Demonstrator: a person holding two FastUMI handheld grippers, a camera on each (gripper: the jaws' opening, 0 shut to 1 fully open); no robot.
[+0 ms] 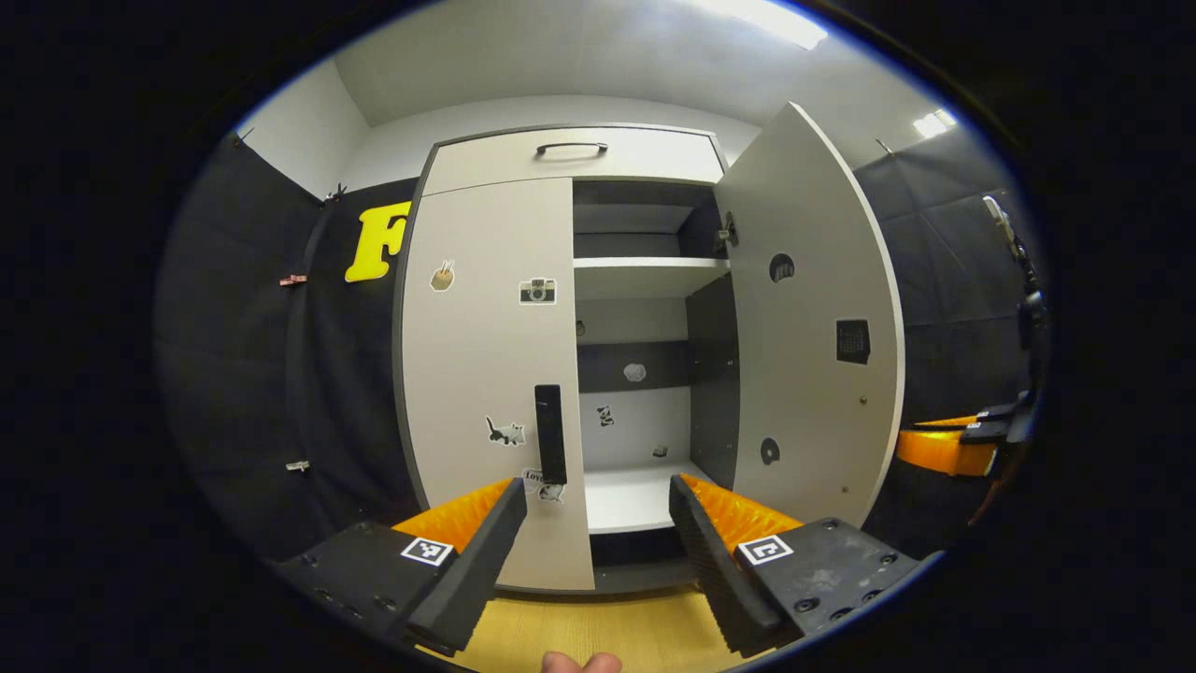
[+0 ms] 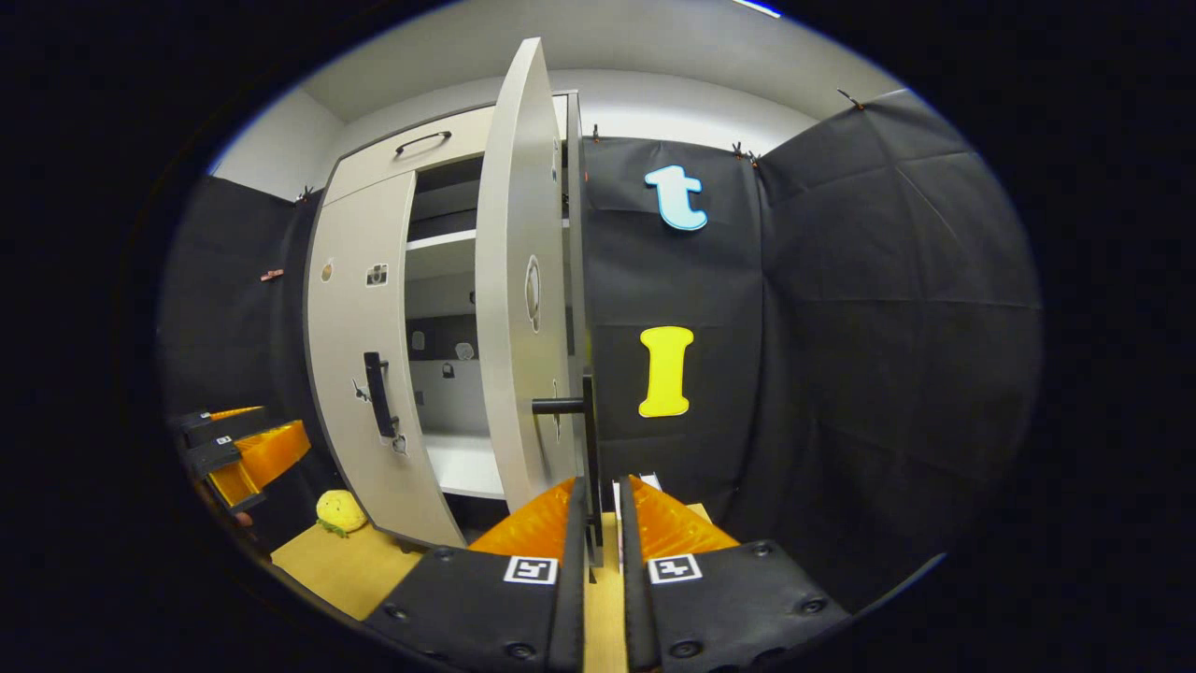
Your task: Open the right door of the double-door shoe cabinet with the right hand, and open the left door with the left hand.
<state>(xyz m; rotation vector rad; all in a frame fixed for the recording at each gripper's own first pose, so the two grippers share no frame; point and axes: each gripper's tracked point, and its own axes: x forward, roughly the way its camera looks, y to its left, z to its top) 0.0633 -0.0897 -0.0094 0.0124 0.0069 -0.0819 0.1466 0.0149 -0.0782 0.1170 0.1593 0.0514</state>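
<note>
Right door (image 1: pixel 811 318) of shoe cabinet (image 1: pixel 570 154) swung wide; right gripper (image 2: pixel 603 523) clamped on its handle (image 2: pixel 589 449), jaws narrow. Left door (image 1: pixel 491 374) closed; left gripper (image 1: pixel 593 523) in front, jaws wide, handle (image 1: pixel 550 434) just above between fingers, untouched.

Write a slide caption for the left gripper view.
Open left gripper faces the shut left door's handle; right door stands open.

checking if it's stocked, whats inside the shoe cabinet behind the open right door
Behind the open right door, the shoe cabinet shows bare white shelves and small stickers on its back panel; no shoes. The closed left door covers its other half.
</note>
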